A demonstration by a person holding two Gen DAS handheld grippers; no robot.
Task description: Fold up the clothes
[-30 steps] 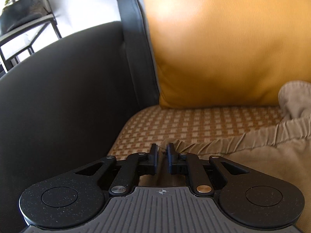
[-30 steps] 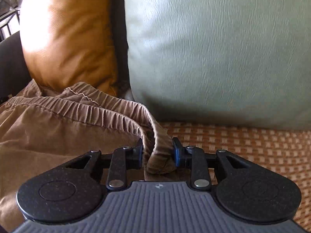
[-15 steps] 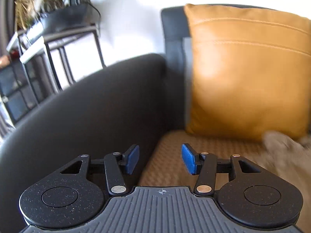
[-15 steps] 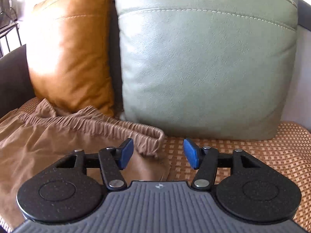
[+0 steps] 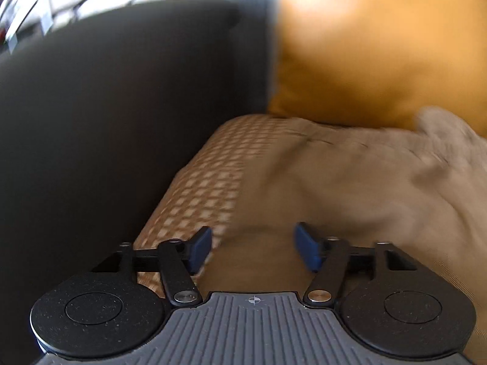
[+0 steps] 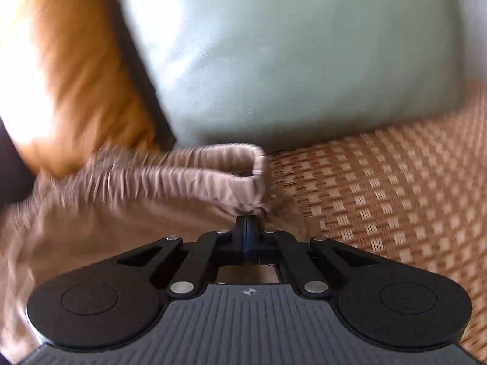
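Observation:
Tan-brown shorts (image 5: pixel 350 176) with a gathered elastic waistband (image 6: pixel 188 170) lie on the woven sofa seat. In the left wrist view my left gripper (image 5: pixel 252 248) is open, low over the shorts' left edge, with nothing between its blue pads. In the right wrist view my right gripper (image 6: pixel 247 222) is shut, its tips pinching the right corner of the waistband. Both views are blurred by motion.
A mustard cushion (image 5: pixel 380 45) and a pale green cushion (image 6: pixel 289 54) lean on the sofa back. The dark armrest (image 5: pixel 106 121) stands to the left. The woven seat cover (image 6: pixel 395 188) spreads to the right of the shorts.
Both grippers let go and opened half a second ago. Now the right one has shut again on the waistband corner. The left one has dropped low over the shorts, still open.

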